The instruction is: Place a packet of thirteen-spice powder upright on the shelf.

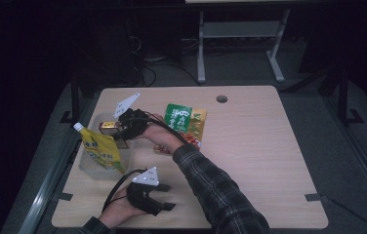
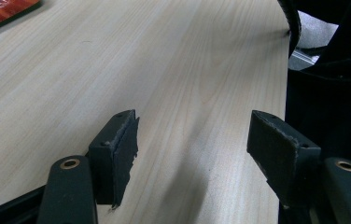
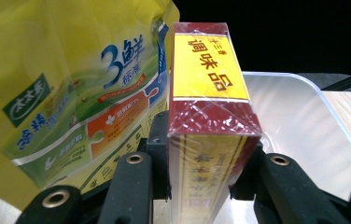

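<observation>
Right gripper (image 3: pixel 199 186): clamps the shiny red-and-yellow cardboard box (image 3: pixel 208 93), bottom edge cut off.
Left gripper (image 2: pixel 192 154): jaws apart, nothing between.
Yellow soft plastic pouch (image 3: pixel 66 93): left side, leaning in the clear plastic tub (image 3: pixel 313 112).

A dark red box (image 3: pixel 208 116) with a yellow label panel and red characters. A yellow pouch (image 3: pixel 71 93) printed with blue, green and orange. Pale wood-grain table (image 2: pixel 117 70). Black tongs (image 2: pixel 192 154). Green packet (image 1: pixel 178 117).

The yellow pouch (image 3: pixel 71 102) hides the left wall of the clear tub (image 3: pixel 304 116), the boxed seasoning (image 3: pixel 208 116) runs off the bottom edge, and an orange packet (image 2: pixel 1 11) is cropped at the corner.
</observation>
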`<move>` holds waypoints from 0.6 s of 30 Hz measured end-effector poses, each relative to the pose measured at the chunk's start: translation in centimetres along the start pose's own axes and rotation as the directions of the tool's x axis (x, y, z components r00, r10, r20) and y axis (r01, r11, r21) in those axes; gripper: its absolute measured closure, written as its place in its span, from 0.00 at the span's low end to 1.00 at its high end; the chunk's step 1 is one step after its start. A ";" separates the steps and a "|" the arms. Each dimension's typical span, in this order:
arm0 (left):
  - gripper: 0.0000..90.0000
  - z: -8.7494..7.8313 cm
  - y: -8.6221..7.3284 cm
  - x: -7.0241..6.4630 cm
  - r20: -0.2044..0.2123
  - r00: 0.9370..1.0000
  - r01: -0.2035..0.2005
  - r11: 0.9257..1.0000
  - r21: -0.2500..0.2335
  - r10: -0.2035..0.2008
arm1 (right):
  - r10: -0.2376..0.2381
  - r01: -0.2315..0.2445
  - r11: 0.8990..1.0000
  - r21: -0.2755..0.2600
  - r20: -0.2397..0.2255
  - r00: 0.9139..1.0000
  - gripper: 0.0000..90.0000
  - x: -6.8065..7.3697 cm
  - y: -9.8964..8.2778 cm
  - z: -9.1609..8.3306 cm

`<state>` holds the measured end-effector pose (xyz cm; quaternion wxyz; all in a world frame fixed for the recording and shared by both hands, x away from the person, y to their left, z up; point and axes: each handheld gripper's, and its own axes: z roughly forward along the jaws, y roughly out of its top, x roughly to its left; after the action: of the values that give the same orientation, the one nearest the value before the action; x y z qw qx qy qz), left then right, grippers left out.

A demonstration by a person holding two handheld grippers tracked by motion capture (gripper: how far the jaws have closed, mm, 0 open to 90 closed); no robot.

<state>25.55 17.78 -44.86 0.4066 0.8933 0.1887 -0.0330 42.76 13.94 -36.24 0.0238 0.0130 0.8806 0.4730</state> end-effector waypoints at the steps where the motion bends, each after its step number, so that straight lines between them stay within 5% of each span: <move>1: 0.37 0.0 0.0 0.0 0.002 1.000 -0.001 1.000 0.001 0.001 | -0.004 0.004 1.000 0.000 0.002 1.000 0.74 0.0 0.0 0.1; 5: 0.37 -0.1 0.0 0.1 -0.001 1.000 -0.008 1.000 0.006 0.008 | -0.031 0.031 0.999 0.026 0.004 1.000 0.74 0.1 -0.2 0.4; 18: 0.37 0.1 0.0 0.0 0.005 1.000 -0.001 1.000 0.001 0.001 | 0.010 -0.010 1.000 0.007 -0.003 1.000 0.74 0.1 -0.4 2.5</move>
<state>25.51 17.71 -44.92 0.4064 0.8936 0.1873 -0.0353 42.82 15.81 -38.01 0.0204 0.0167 0.8822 0.4701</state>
